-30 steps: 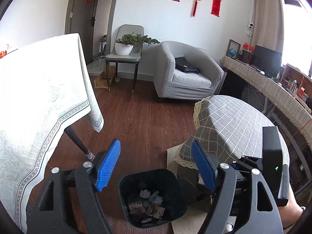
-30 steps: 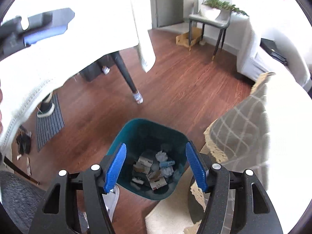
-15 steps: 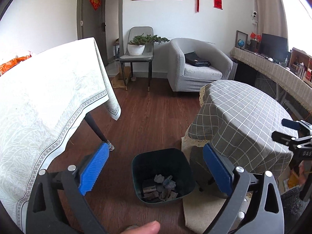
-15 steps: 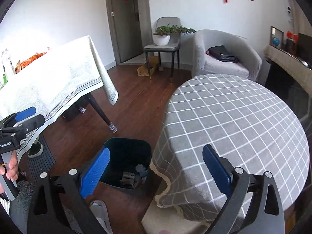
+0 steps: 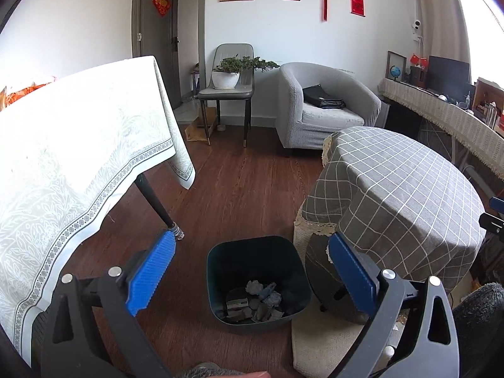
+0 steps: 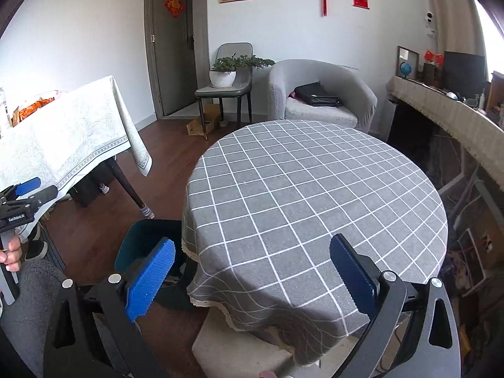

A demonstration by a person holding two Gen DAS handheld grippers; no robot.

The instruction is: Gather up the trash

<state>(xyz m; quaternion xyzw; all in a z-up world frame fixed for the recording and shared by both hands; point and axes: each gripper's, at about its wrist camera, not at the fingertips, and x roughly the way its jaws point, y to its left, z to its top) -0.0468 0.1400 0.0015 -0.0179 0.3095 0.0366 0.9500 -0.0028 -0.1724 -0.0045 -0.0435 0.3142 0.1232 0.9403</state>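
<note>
Both tools, left tool (image 5: 249,271) and right tool (image 6: 252,272), have lifted off the dark teal plastic bin (image 5: 256,278), fingers wide open, empty; round grey-checked tabletop (image 6: 315,195) ahead looks bare, so collection seems done.

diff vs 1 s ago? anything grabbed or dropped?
Both grippers pulled up and back from over the trash bin. The right gripper swung from looking down into the bin to facing the round checked table; the left gripper now views the bin from farther off. Nothing grabbed or released. Unchanged: both sets of jaws open and empty, bin in place with its trash inside.
</note>
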